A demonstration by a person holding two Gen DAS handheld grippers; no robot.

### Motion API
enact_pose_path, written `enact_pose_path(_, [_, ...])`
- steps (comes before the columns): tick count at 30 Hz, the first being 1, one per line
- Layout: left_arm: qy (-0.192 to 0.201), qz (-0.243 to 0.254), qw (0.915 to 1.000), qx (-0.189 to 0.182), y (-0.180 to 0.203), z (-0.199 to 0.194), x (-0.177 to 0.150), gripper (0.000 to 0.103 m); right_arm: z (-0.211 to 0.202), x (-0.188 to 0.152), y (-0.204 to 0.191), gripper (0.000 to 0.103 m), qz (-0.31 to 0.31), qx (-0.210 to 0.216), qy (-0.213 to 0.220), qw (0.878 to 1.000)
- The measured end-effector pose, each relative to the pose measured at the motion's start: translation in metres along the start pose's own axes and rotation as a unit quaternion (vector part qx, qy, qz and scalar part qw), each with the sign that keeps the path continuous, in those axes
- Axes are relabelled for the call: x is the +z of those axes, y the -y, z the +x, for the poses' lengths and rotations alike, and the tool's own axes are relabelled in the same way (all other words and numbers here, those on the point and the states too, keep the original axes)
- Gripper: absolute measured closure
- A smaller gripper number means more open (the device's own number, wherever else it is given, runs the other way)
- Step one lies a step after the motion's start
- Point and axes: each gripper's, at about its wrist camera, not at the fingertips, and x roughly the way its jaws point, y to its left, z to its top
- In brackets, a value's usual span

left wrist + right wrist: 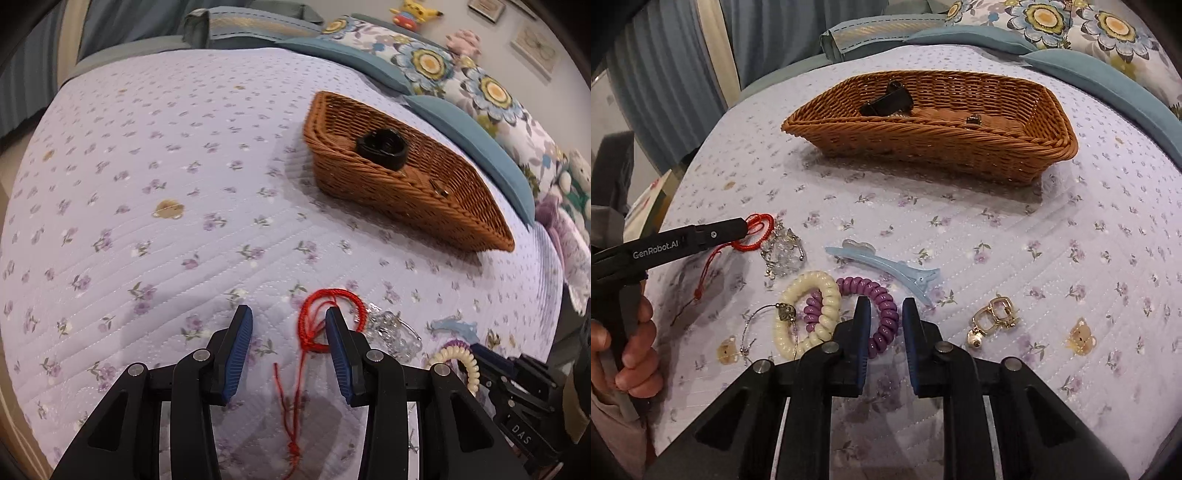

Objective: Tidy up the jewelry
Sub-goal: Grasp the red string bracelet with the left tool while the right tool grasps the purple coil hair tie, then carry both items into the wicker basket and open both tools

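Note:
My left gripper [287,319] hangs open just above the lilac quilt [166,166]. A red cord bracelet [308,317] lies against its right finger, partly between the jaws and unpressed. The same red cord bracelet [759,230] shows in the right wrist view under the left gripper's tip [748,225]. My right gripper [885,308] stands narrowly open. The rim of a purple coil hair tie [886,321] lies between its fingers, with a sliver of gap on the right. A cream coil tie [786,295] overlaps the purple one. The wicker basket [923,147] holds a black clip [886,99].
On the quilt lie a clear bead bracelet [783,254], a blue hair clip [886,266], gold earrings [993,317] and a thin silver chain [783,312]. A person's hand [631,332] grips the left tool. Blue and floral pillows [480,92] line the far side behind the basket [406,206].

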Motion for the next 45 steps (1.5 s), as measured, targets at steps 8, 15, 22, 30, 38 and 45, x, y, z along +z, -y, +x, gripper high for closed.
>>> enact_pose_path(8, [-0.009, 0.063, 0.9976, 0.024, 0.028, 0.012, -0.002, 0.098, -0.005, -0.001, -0.007, 0.09, -0.018, -0.009, 0.013, 1.0])
enact_pose_path(15, [0.006, 0.068, 0.9974, 0.023, 0.029, 0.005, -0.004, 0.098, -0.026, -0.004, -0.016, 0.091, -0.041, -0.034, 0.058, 0.997])
enact_pose_path(22, [0.018, 0.057, 0.9982, 0.012, 0.025, -0.002, -0.003, 0.098, -0.059, 0.0, 0.011, 0.091, -0.013, -0.115, 0.123, 0.986])
enact_pose_path(30, [0.041, 0.047, 0.9979, -0.016, 0.026, -0.019, -0.001, 0.098, -0.066, 0.007, 0.03, 0.091, 0.036, -0.056, 0.132, 0.989])
enact_pose_path(38, [0.077, 0.047, 0.9953, -0.035, 0.043, -0.045, 0.025, 0.098, -0.078, 0.044, 0.034, 0.091, 0.041, -0.067, 0.161, 0.984])
enact_pose_path(45, [0.102, 0.062, 0.9916, -0.052, 0.079, -0.031, 0.092, 0.098, -0.059, 0.108, 0.053, 0.091, 0.046, -0.083, 0.176, 0.98])
